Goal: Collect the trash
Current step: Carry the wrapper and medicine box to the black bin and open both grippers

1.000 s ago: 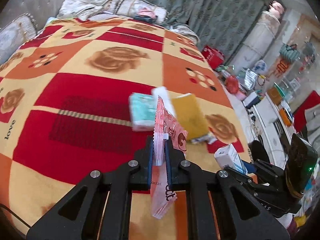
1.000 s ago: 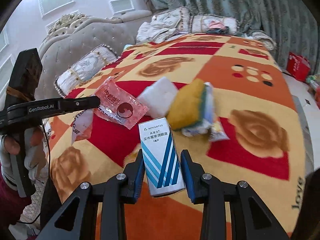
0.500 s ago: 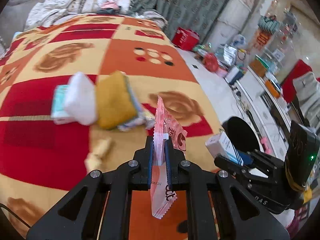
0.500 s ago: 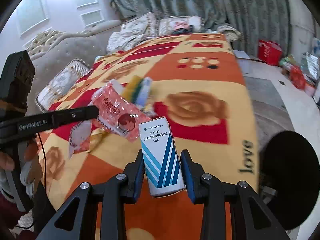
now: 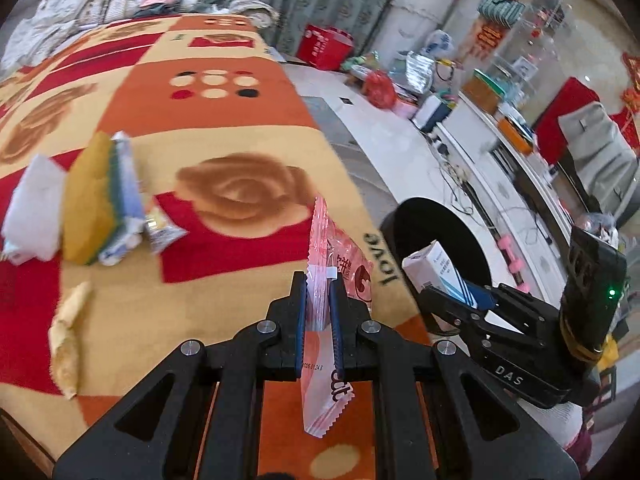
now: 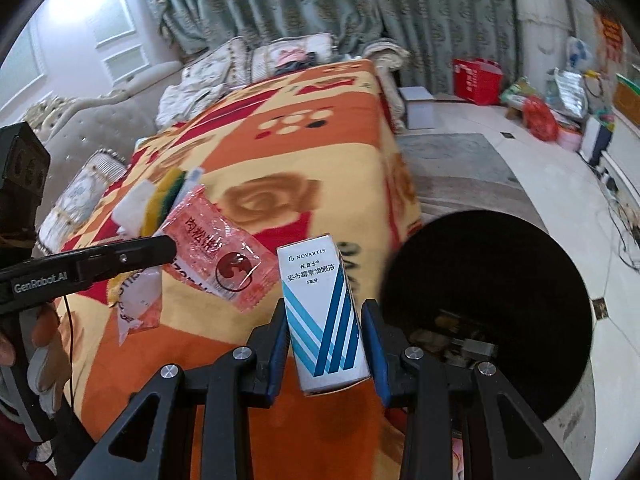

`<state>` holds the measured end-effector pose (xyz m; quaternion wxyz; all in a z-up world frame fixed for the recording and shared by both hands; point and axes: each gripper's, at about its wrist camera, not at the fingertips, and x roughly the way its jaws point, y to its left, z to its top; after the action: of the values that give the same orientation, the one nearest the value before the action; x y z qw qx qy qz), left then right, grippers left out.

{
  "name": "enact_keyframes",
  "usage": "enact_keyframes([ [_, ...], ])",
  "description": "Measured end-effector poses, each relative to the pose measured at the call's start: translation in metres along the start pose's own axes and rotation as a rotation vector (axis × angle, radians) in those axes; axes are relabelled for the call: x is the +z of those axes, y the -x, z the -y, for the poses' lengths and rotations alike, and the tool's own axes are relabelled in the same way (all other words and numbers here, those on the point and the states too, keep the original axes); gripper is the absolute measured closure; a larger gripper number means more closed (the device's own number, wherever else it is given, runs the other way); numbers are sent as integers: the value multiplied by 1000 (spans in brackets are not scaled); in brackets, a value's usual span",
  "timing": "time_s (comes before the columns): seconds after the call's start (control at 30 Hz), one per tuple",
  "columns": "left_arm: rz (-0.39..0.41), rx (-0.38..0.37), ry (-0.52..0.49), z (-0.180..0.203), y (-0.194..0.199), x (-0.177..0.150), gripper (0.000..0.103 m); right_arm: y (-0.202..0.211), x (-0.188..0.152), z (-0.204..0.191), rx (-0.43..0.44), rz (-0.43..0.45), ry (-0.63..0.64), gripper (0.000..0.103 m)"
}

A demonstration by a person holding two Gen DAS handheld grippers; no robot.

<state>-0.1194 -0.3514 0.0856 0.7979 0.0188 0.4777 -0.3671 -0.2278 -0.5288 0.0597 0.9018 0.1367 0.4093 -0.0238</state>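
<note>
My left gripper [image 5: 319, 312] had its jaws pressed on the pink wrapper [image 5: 320, 320], which stood edge-on between them above the near edge of the bed [image 5: 240, 128]. My right gripper [image 6: 326, 344] pinched the white and blue medicine box [image 6: 324, 312] upright, with the black bin [image 6: 488, 312] on the floor just to its right. More trash lay far left on the bed: a yellow sponge [image 5: 90, 200] and a white tissue [image 5: 30, 200]. I judged the risk was in the release. The thin wrapper could stick to one jaw or drift outside the bin, because my left gripper was not yet over the bin opening.
</note>
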Motion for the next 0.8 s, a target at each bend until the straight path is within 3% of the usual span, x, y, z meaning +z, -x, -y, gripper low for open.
enact_keyframes([
  [0.4,-38,-79,-31,60,-44,23,94,11,-4,83,-104,10,-147,69],
  [0.67,-45,-125,-28,82,-68,31,92,14,-2,111,-148,18,-187,69],
  [0.77,-63,-146,-16,85,-75,33,80,12,2,117,-182,13,-202,65],
  [0.8,-68,-158,-6,84,-76,33,67,12,2,119,-192,13,-209,62],
])
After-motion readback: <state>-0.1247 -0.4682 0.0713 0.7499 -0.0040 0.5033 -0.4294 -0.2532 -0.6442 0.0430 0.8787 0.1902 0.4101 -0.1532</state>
